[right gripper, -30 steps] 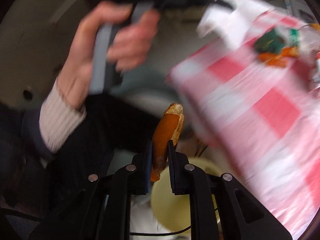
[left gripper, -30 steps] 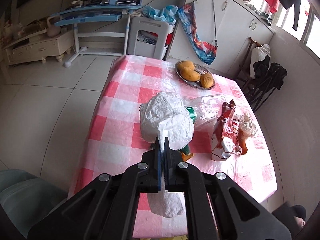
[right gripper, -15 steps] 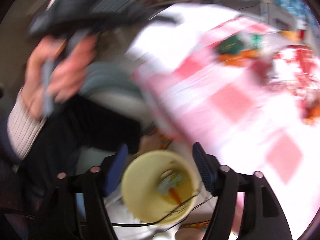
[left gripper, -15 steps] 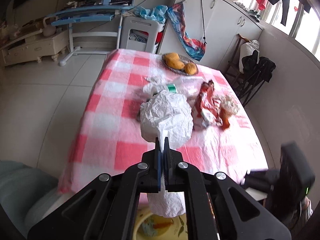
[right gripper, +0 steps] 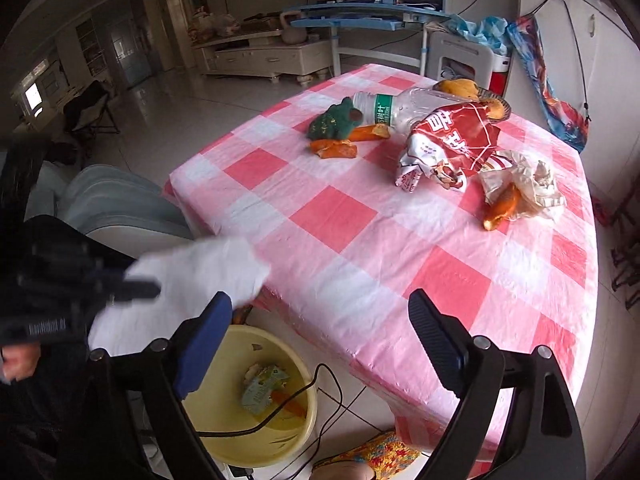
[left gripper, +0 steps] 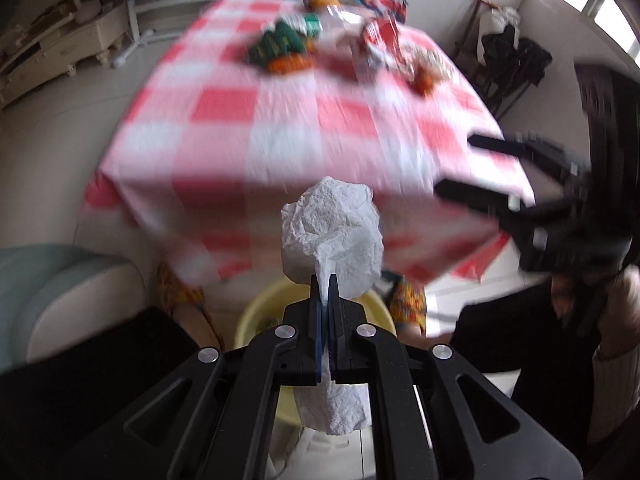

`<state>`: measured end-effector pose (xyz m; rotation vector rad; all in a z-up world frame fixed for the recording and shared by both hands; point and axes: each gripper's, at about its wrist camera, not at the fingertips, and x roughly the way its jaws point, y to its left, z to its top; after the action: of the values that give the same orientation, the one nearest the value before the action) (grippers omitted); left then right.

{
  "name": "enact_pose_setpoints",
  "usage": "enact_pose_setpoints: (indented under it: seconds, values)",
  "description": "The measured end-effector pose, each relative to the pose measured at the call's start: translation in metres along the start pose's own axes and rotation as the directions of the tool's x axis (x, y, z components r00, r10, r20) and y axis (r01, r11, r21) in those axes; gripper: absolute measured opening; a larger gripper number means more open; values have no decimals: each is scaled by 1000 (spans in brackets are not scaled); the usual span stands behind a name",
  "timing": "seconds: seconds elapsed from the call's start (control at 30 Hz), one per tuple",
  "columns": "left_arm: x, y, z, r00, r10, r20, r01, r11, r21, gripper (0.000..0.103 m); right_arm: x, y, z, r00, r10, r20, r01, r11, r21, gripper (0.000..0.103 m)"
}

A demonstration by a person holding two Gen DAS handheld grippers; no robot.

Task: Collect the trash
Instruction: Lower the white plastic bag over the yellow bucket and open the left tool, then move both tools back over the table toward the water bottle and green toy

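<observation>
My left gripper (left gripper: 328,284) is shut on a crumpled white paper napkin (left gripper: 332,236) and holds it over the yellow bin (left gripper: 248,320) on the floor by the table's near edge. The napkin (right gripper: 188,280) and bin (right gripper: 224,432) also show in the right wrist view; the bin holds a wrapper and an orange peel. My right gripper (right gripper: 320,340) is open and empty above the bin and the table edge. On the pink checked table (right gripper: 360,240) lie a clear bottle (right gripper: 404,108), a red snack bag (right gripper: 452,144), orange peels (right gripper: 336,148), a green wrapper (right gripper: 332,124) and a crumpled paper with peel (right gripper: 520,192).
A basket of oranges (right gripper: 464,88) stands at the table's far side. A grey-green chair (right gripper: 116,208) is left of the bin. A black cable (right gripper: 320,384) runs over the bin's rim. A desk and white cabinets line the back wall.
My left gripper has carried the napkin off the table and down over the bin. My right gripper let the orange peel go into the bin, opened, and now faces the table.
</observation>
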<state>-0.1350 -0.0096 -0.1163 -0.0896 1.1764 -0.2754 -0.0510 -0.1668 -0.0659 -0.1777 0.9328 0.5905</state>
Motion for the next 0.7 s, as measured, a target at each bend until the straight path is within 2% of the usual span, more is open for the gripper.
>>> enact_pose_setpoints:
  seconds: [0.07,0.1,0.13,0.2,0.27,0.33,0.4,0.43,0.5,0.57,0.7]
  values:
    - [7,-8,-15,998,0,-62,2,1000,28,7,-1,4,-1,1000,-7,4,7,1000,13,88]
    - [9,-11,-20,997,5,-82,-2,999,43,16,-2,5,-3,1000,-13,4,13,1000,20,89]
    - [8,-13,-23,996,15,-83,-11,999,49,31,0,8,-2,1000,-21,5,21,999,26,90]
    - [1,-12,-22,998,48,-49,-46,998,42,53,0,9,-7,999,-45,4,45,998,43,91]
    - [-10,-10,-15,996,94,8,-94,995,29,58,0,11,-13,998,-70,0,70,996,63,92]
    - [-23,-10,-4,980,174,95,-177,984,28,69,0,12,-18,996,-89,3,89,992,87,92]
    - [-39,-11,9,943,259,210,-267,963,14,81,0,11,-20,994,-106,16,103,988,110,92]
    - [-47,-11,15,919,289,269,-300,954,1,87,-2,12,-20,992,-122,29,118,986,120,92]
    - [-58,-11,28,879,315,358,-327,945,-26,92,-6,12,-18,987,-144,66,134,982,136,92]
    - [-61,-9,40,864,315,392,-325,945,-43,93,-11,11,-15,979,-169,110,151,976,154,94]
    - [-58,-2,66,857,296,423,-294,953,-70,94,-17,12,-9,959,-217,184,184,967,179,95]
